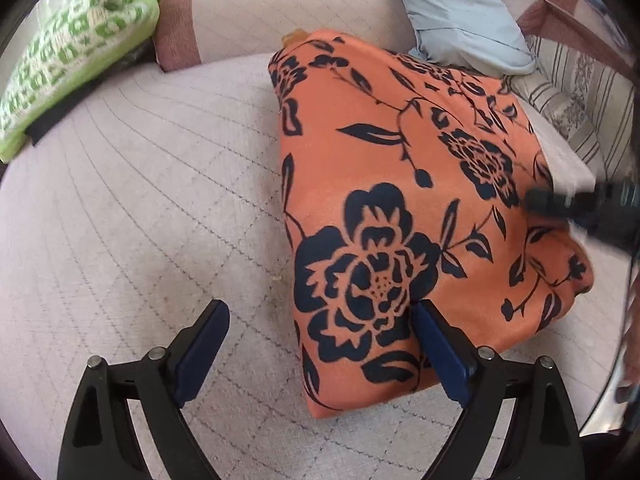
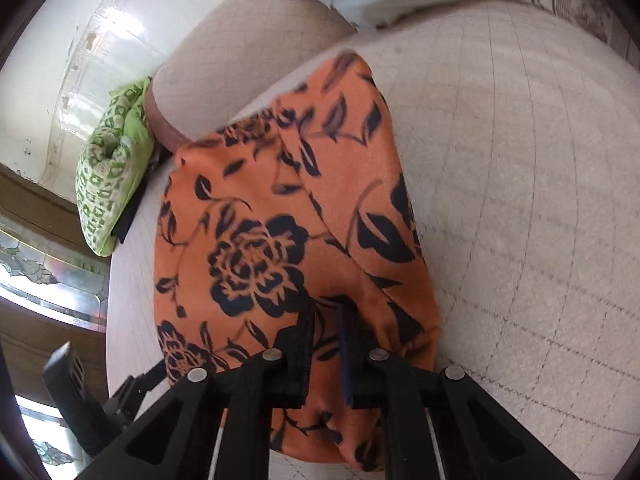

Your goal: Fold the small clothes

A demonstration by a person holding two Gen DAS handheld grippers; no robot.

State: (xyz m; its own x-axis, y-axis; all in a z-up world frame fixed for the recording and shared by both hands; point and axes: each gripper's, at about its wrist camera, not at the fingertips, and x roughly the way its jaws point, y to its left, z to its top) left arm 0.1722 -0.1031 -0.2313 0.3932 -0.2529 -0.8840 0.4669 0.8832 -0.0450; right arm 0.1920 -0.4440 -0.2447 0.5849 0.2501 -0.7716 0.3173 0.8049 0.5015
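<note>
Quilted pale sofa seat (image 1: 140,200), green patterned cushion (image 1: 76,60) at far end. Orange floral garment (image 1: 380,220) lies folded on the seat, long axis running from the near edge toward the backrest. Left claw (image 1: 320,344) wide, empty, one finger overlapping the cloth's near edge. Right claw (image 2: 324,344) narrow, apparently pinching a fold of cloth, though blur hides the contact. Step: mid-fold; next likely carry the pinched edge across, then release.

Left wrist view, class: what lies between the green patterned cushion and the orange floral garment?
Only bare quilted bed cover separates the green patterned cushion from the orange floral garment, seen clearest in the left wrist view.
</note>
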